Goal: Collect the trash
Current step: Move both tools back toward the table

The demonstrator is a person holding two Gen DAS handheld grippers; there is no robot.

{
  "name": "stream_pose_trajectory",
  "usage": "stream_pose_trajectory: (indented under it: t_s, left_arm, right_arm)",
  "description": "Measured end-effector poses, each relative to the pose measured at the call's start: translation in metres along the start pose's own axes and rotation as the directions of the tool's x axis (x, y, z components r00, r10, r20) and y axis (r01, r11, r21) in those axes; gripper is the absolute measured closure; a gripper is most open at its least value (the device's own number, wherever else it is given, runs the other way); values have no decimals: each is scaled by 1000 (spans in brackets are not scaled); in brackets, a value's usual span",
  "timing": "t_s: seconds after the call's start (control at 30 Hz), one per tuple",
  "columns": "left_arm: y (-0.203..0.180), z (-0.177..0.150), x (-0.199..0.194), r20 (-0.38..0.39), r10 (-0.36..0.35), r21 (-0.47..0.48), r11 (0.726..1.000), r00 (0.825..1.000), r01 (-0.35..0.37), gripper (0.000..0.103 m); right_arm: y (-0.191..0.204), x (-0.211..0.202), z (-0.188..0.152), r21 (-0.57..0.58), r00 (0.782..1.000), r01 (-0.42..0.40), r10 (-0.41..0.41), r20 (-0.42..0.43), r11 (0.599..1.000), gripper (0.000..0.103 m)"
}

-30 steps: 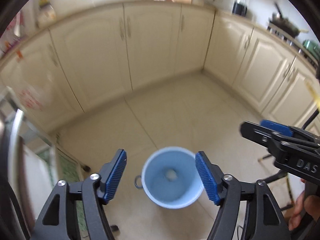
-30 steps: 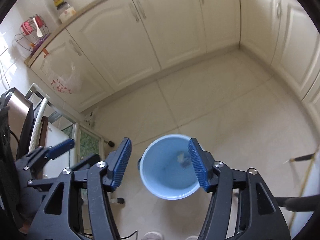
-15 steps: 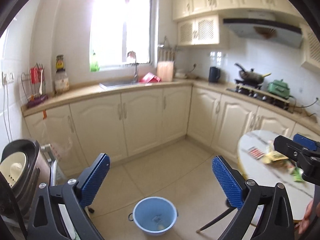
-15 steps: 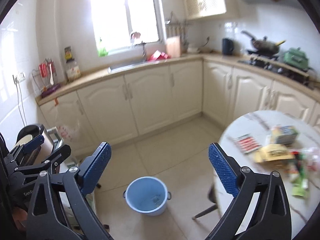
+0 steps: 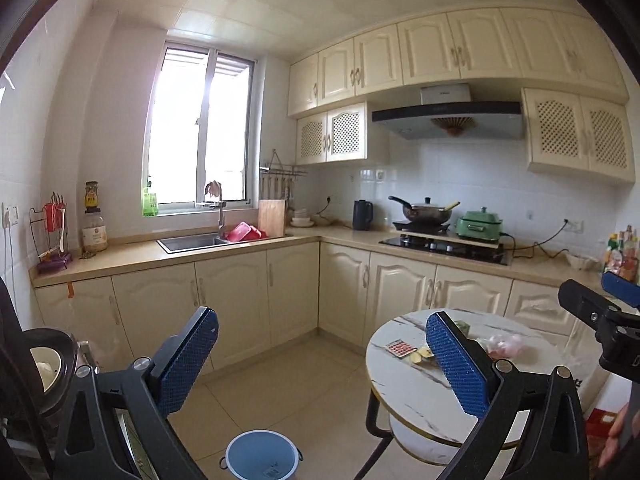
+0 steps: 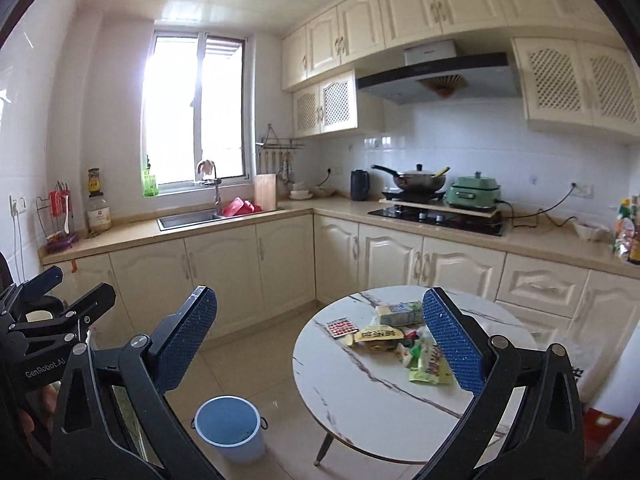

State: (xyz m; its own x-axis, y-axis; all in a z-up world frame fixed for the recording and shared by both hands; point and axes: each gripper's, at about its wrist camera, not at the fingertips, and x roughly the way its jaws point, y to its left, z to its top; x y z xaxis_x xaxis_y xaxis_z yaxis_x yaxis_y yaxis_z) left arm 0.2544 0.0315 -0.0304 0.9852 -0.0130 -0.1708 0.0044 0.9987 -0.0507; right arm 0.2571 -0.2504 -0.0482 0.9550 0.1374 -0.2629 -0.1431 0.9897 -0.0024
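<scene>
Trash: loose cluster on round marble-look table [image 6: 360, 380], toward its far half. Countable in right wrist view: one red blister pack [image 6: 341, 327], flat, rectangular, dotted with pills; one yellow crinkled wrapper [image 6: 374, 335] just beside it; one pale green-and-yellow carton [image 6: 400, 313] behind; one green-and-white foil pouch [image 6: 426, 366] nearest, part hidden by right claw's finger. Smaller scraps between these too jumbled to count. One pinkish crumpled plastic bag [image 5: 505, 345] seen only in left wrist view.

One blue plastic bucket [image 6: 229, 432], round, smooth, two small side handles, on tiled floor left of table, well apart from trash. Something pale at its bottom; not identifiable.

Table: white top with brown veining, thin gold rim, dark slanted legs.

Right gripper [image 6: 320, 340]: jaws spread fully wide, having just been opening; nothing between the blue ribbed pads. Left gripper [image 5: 322, 360]: same, jaws wide apart after just opening, empty. Both raised, aimed roughly level across the room.

Surround: cream panelled cabinets, beige countertop, one steel sink [image 6: 188, 218], one black wok [image 6: 416, 180] on hob, one green electric pot [image 6: 474, 194].
</scene>
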Motion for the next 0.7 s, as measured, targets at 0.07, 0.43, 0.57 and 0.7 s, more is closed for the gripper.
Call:
stream_pose_trajectory:
  t_s: [0.07, 0.43, 0.57, 0.7]
  left_arm:
    - [0, -6, -27, 17, -17, -5, 1000, 1000, 17, 1]
    - [19, -55, -189, 107, -77, 46, 996, 991, 73, 1]
    - [17, -64, -186, 113, -84, 55, 995, 990, 78, 1]
    - [22, -70, -188, 108, -87, 60, 995, 990, 81, 1]
  right_arm:
    - [-8, -19, 2, 0, 1000, 16, -16, 13, 1000, 0]
    - [-38, -92, 16, 22, 988, 95, -97, 116, 995, 0]
    - [-42, -102, 18, 28, 986, 101, -104, 132, 994, 0]
    - [-47, -104, 18, 37, 985, 105, -109, 135, 994, 0]
